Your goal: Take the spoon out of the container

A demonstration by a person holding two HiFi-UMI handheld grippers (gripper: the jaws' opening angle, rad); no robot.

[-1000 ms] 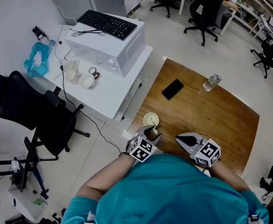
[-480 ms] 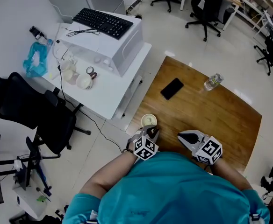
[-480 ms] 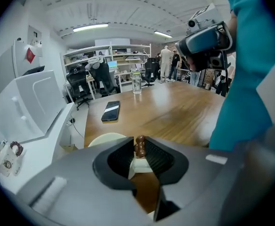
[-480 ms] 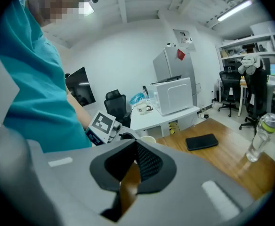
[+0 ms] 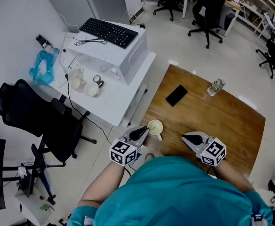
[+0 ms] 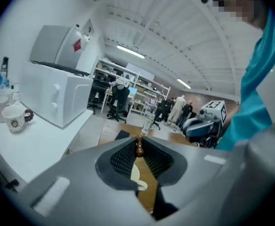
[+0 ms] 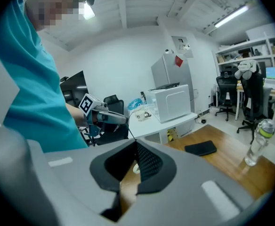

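Table (image 5: 222, 121) bears container (image 5: 155, 126), phone (image 5: 176, 95), bottle (image 5: 214, 87)

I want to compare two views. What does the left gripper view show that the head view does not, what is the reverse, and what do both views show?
Only the left gripper view: the left gripper closing its fingers on the brown spoon handle, and people standing far behind. Only the head view: the black chair beside the white desk. Both: the cup, the water bottle on the wooden table, and the right gripper.
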